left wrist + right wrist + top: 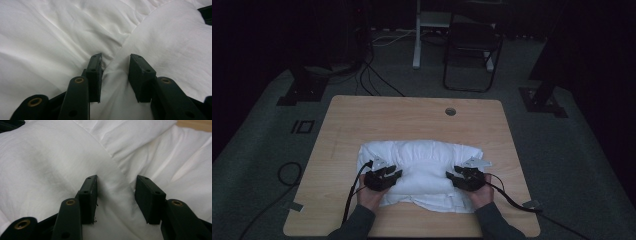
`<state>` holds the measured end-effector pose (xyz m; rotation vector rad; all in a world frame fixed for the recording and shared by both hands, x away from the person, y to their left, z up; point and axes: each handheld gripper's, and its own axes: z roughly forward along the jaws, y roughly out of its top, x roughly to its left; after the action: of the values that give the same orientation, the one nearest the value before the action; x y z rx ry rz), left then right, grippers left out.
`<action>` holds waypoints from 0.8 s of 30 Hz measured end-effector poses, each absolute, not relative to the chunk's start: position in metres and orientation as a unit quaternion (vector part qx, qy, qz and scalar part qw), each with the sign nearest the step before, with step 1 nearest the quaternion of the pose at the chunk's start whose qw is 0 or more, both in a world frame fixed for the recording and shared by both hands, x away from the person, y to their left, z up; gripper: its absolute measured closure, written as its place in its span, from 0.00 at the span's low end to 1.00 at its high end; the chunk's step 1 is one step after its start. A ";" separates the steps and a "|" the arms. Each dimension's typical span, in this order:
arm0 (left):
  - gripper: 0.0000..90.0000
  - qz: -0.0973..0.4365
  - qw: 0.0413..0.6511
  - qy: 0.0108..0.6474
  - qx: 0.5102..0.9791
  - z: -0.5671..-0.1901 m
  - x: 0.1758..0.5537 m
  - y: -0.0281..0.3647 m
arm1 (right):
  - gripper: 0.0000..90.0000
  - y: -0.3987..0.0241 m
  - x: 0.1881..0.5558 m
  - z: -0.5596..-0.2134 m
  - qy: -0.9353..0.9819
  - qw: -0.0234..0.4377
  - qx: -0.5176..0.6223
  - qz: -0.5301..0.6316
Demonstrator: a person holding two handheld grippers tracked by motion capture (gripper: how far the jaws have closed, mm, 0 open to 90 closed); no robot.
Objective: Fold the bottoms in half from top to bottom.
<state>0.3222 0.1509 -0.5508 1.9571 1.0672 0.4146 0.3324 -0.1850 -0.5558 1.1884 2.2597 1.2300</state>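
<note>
A white padded quilt [422, 172], folded into a thick bundle, lies at the lower centre of the high view, on the near half of the table [362, 120]. Its lower edge shows stacked layers, and its top is puffy and creased.

The left gripper [391, 176] sits on the bundle's lower left part, held by the person's left hand [371, 196]. In the left gripper view, the left gripper [115, 58] has its jaws parted, with a ridge of white fabric rising between them (the cloth touches the inner face of the left jaw; not pinched tight). The right gripper [454, 177] rests on the lower right part of the bundle, held by the right hand [482, 194]. In the right gripper view, the right gripper [117, 179] is likewise spread apart, a fold of quilt lying between the jaws.

Black cables trail from both grippers toward the lower edge of the frame. A round grommet hole [450, 111] sits near the table's far edge. Beyond the table, at the upper centre, stands a dark chair [472, 45] on a grey floor.
</note>
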 end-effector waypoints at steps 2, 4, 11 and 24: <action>0.71 0.174 0.419 0.423 0.785 -0.552 0.319 0.149 | 0.59 -0.184 0.326 -0.559 0.786 0.156 0.416 0.430; 0.71 0.180 0.415 0.422 0.786 -0.553 0.317 0.149 | 0.59 -0.182 0.321 -0.561 0.784 0.160 0.416 0.432; 0.72 0.188 0.406 0.422 0.788 -0.560 0.315 0.148 | 0.59 -0.178 0.314 -0.571 0.779 0.186 0.407 0.438; 0.75 0.199 0.403 0.432 0.782 -0.562 0.330 0.157 | 0.59 -0.169 0.332 -0.570 0.788 0.186 0.399 0.431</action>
<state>0.3297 0.1573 -0.5619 1.9754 1.0918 0.5034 0.3321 -0.1687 -0.5698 1.1252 2.2192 1.2133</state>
